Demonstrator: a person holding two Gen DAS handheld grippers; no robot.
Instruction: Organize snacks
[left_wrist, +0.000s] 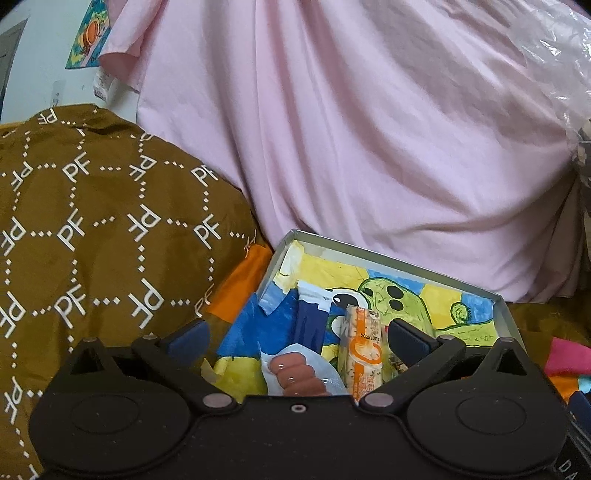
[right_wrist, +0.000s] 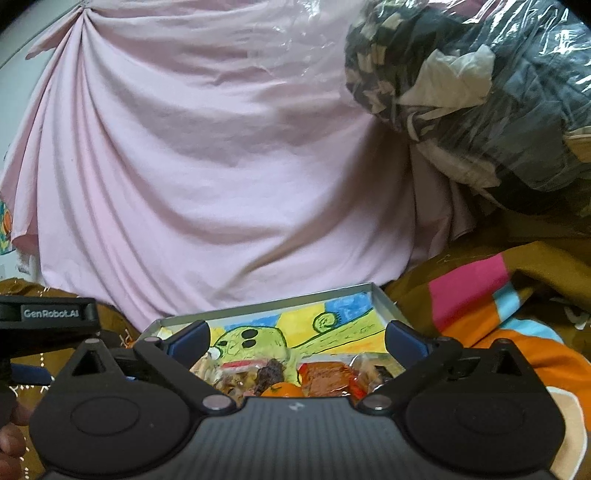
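A shallow grey box (left_wrist: 502, 306) lined with a bright cartoon drawing lies on the bed; it also shows in the right wrist view (right_wrist: 384, 295). My left gripper (left_wrist: 299, 336) is open and empty above its near left end, over a packed sausage (left_wrist: 295, 373), a blue-and-white wrapper (left_wrist: 310, 317) and an orange-and-white snack bar (left_wrist: 364, 354). My right gripper (right_wrist: 297, 338) is open and empty above the box's near right end, over several clear-wrapped snacks: a dark brown piece (right_wrist: 271, 371), a reddish pack (right_wrist: 325, 378) and nuts (right_wrist: 369, 369).
A pink sheet (right_wrist: 207, 166) hangs close behind the box. A brown "PF" patterned cover (left_wrist: 92, 229) bulges at the left. A clear plastic bag of dark clothes (right_wrist: 480, 92) sits at the upper right. A striped colourful blanket (right_wrist: 480, 295) lies right of the box.
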